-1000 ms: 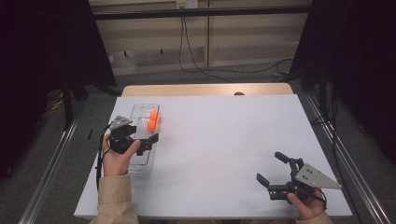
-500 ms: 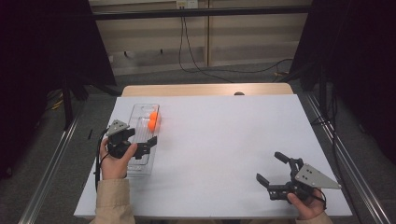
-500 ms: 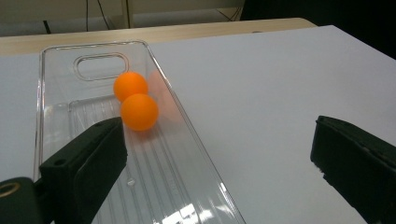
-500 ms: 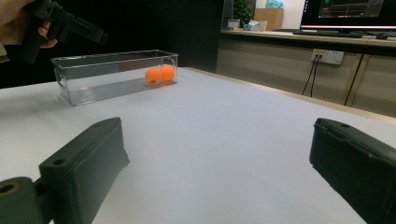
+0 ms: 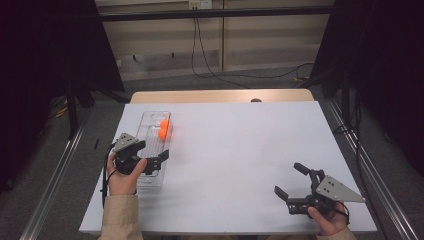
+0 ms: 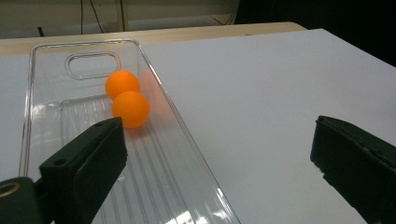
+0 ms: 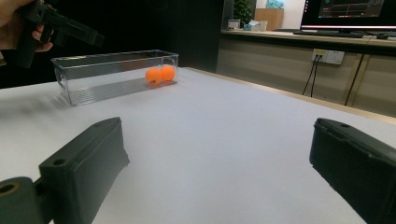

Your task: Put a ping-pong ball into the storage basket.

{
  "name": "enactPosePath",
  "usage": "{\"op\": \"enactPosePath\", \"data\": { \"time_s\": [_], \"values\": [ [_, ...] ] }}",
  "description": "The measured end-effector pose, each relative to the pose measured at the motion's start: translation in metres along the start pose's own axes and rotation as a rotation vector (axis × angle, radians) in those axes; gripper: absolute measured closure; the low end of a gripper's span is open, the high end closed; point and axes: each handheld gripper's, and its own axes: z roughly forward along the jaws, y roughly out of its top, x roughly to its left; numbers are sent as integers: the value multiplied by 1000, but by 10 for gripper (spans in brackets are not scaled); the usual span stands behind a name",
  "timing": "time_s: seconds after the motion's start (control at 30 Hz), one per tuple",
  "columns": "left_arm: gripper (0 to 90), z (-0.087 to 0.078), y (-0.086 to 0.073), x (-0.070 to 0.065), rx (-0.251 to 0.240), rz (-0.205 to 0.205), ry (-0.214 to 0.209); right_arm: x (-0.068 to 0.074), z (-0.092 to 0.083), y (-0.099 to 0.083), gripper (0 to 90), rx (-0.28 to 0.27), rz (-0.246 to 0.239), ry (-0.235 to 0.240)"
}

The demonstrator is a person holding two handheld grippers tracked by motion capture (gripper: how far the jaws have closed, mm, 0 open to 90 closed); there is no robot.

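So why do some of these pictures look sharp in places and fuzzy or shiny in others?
In the left gripper view, the clear tray throws white glare along its ribbed floor, and the near black jaws are soft; the two orange balls stay crisp. In the right gripper view, the jaws blur while the tray is sharper. The high view has a bright white table against dark surroundings.

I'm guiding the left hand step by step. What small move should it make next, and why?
Probably ease the left gripper forward and down toward the two orange balls. Its fingers stand wide open and hold nothing, one over the clear plastic tray, and the balls lie touching near the tray's far end.
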Motion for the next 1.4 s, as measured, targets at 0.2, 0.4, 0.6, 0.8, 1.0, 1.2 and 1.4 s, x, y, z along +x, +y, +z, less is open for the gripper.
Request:
{"op": "enactPosePath", "data": {
  "time_s": [0.2, 0.4, 0.6, 0.8, 1.0, 1.2, 1.4],
  "values": [
    [36, -3, -5, 1, -19, 1, -9, 0, 0, 0, 28, 0, 1, 1],
    [36, -6, -9, 1, -34, 12, -17, 0, 0, 0, 27, 1, 2, 2],
    [35, -10, -15, 3, -45, 8, -11, 0, 0, 0, 28, 1, 2, 2],
    [36, -11, -20, 2, -52, 16, -17, 0, 0, 0, 28, 1, 2, 3],
    [36, -13, -24, 1, -68, 28, -12, 0, 0, 0, 27, 2, 1, 3],
    [36, -15, -28, 2, -69, 36, -12, 0, 0, 0, 28, 0, -2, 2],
    [36, -17, -32, 3, -77, 44, -14, 0, 0, 0, 27, 2, 1, 3]
  ]
}}
